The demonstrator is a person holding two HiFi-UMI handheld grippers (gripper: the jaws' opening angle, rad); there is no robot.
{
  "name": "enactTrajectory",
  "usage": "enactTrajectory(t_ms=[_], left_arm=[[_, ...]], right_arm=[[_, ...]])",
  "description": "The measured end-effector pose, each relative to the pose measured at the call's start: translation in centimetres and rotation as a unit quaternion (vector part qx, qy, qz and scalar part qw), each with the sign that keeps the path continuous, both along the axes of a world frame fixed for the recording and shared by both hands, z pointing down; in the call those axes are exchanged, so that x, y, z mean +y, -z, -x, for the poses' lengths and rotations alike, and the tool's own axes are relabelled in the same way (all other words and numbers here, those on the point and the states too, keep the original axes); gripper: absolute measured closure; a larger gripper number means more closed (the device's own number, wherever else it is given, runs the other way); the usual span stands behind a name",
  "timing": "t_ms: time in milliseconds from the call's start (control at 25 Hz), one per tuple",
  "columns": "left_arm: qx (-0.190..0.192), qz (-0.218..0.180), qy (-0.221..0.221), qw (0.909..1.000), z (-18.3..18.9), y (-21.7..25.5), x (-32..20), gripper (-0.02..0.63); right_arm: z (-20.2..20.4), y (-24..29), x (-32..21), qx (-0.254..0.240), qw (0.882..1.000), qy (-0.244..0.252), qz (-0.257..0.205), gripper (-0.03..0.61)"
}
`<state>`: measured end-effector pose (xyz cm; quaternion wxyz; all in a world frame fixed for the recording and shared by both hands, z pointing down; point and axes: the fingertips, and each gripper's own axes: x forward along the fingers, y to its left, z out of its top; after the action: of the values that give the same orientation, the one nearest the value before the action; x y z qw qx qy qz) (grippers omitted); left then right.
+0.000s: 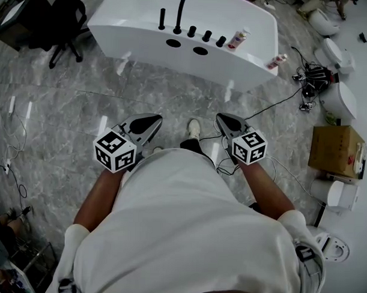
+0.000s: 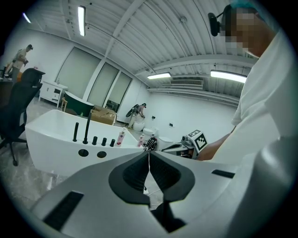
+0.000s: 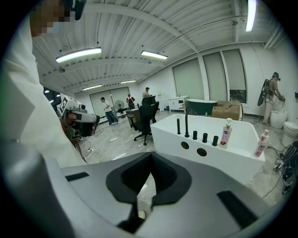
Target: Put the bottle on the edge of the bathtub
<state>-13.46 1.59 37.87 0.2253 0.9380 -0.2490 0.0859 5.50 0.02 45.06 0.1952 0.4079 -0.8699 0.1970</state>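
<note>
A white bathtub (image 1: 145, 48) stands on the marble floor ahead of me, with a black faucet (image 1: 181, 10) and knobs on its near rim. Two white-and-pink bottles stand on that rim: one by the knobs (image 1: 238, 39), one at the right corner (image 1: 276, 61). The right gripper view shows both bottles (image 3: 226, 132) (image 3: 261, 143). My left gripper (image 1: 154, 119) and right gripper (image 1: 220, 118) hang in front of my body, well short of the tub. Both are shut with nothing between the pads, as the left gripper view (image 2: 149, 154) and right gripper view (image 3: 151, 157) show.
A black office chair (image 1: 61, 24) stands left of the tub. Right of it are toilets (image 1: 338, 100), a cardboard box (image 1: 336, 148) and tangled cables (image 1: 306, 81). A cable runs across the floor near my foot (image 1: 194, 128). People stand far back (image 3: 108, 110).
</note>
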Motion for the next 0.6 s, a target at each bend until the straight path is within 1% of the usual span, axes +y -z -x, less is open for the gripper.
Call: enactTrajectory(t_ms=[400,600], left_arm=[[0.001,-0.003,-0.001,1.0000,-0.06,-0.03,0.10,0.594],[0.014,-0.001,-0.007,0.9999,-0.63,0.31,0.28,0.594]], right_arm=[[0.94,0.65,0.16,-0.005,1.000,0.008,-0.009,0.571],[0.76,0.86,0.38,-0.005,1.000,0.008,-0.008,0.571]])
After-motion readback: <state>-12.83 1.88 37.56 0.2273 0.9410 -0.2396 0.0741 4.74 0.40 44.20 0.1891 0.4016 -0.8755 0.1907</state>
